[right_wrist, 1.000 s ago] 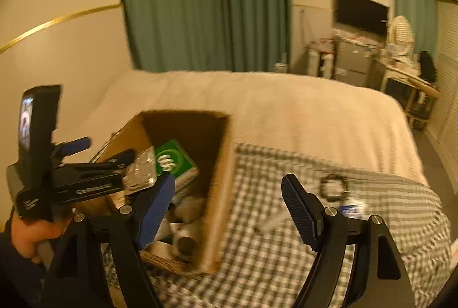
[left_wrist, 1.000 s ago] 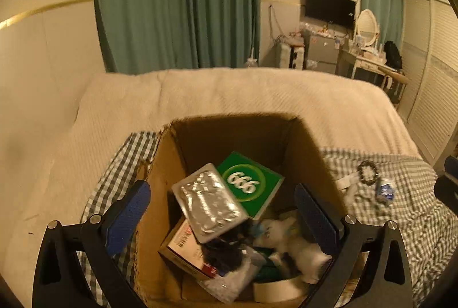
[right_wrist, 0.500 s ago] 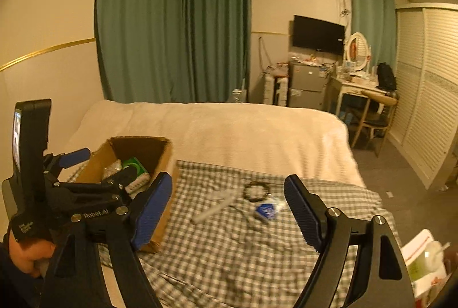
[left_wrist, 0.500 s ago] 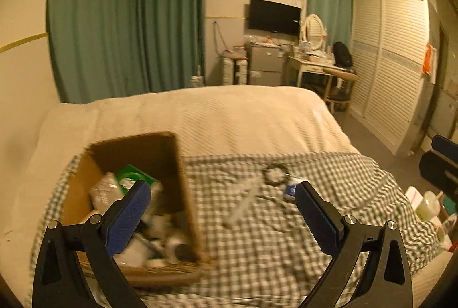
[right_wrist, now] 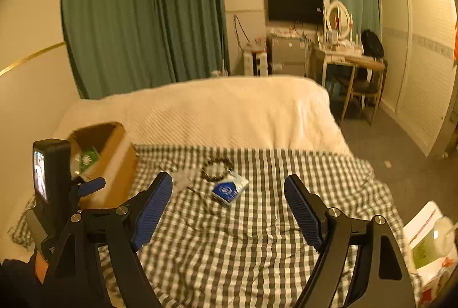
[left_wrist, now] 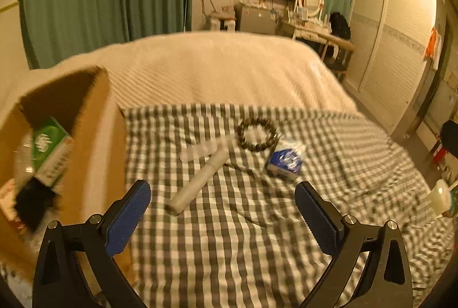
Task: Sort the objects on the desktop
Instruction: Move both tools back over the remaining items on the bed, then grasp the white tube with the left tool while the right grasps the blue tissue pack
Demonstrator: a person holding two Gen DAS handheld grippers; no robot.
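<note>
Left wrist view: the left gripper (left_wrist: 222, 212), jaws spread and empty, faces the white tube (left_wrist: 199, 180) just ahead, its long axis running away toward the bead bracelet (left_wrist: 256, 134). Right gripper (right_wrist: 228, 206) also gapes empty, farther back.

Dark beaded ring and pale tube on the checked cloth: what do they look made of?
Dark beaded ring: a loop of small rounded beads, dull finish; wood or stone, too blurred to tell. Pale tube: smooth, matte, off-white cylinder, probably plastic or rolled film. Checked cloth: woven fabric, soft creases.
</note>
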